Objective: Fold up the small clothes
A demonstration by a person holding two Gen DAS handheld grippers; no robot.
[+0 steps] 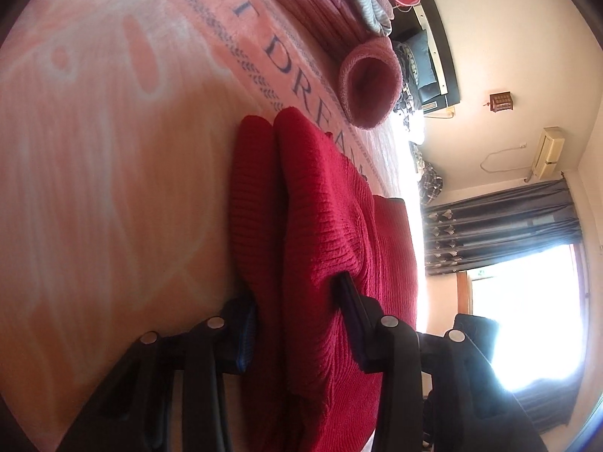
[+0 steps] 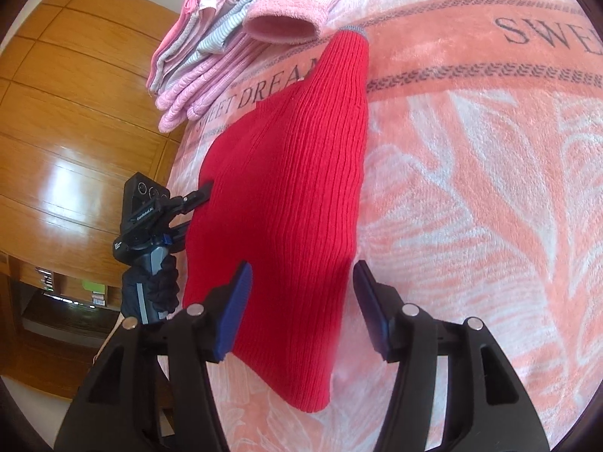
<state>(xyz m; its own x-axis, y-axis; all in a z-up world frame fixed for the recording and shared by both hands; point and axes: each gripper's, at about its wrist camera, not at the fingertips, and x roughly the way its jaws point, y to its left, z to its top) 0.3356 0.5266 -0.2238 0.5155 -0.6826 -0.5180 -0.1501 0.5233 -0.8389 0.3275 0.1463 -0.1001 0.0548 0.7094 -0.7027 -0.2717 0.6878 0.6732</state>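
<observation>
While left claw [image 1: 297,301] pinches sweater [image 2: 286,188], right claw [image 2: 301,301] gapes.

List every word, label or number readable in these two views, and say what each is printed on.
"SWEET DREAM", partly covered by the red sweater: woven in the band of the pink blanket.
"SWE", cut off at the frame edge: same band, farther right.
"ET DREAM": same band, left wrist view.
Small white lettering on the left gripper body: too small to read.
Stickers on the dark shelf: blurred.
</observation>
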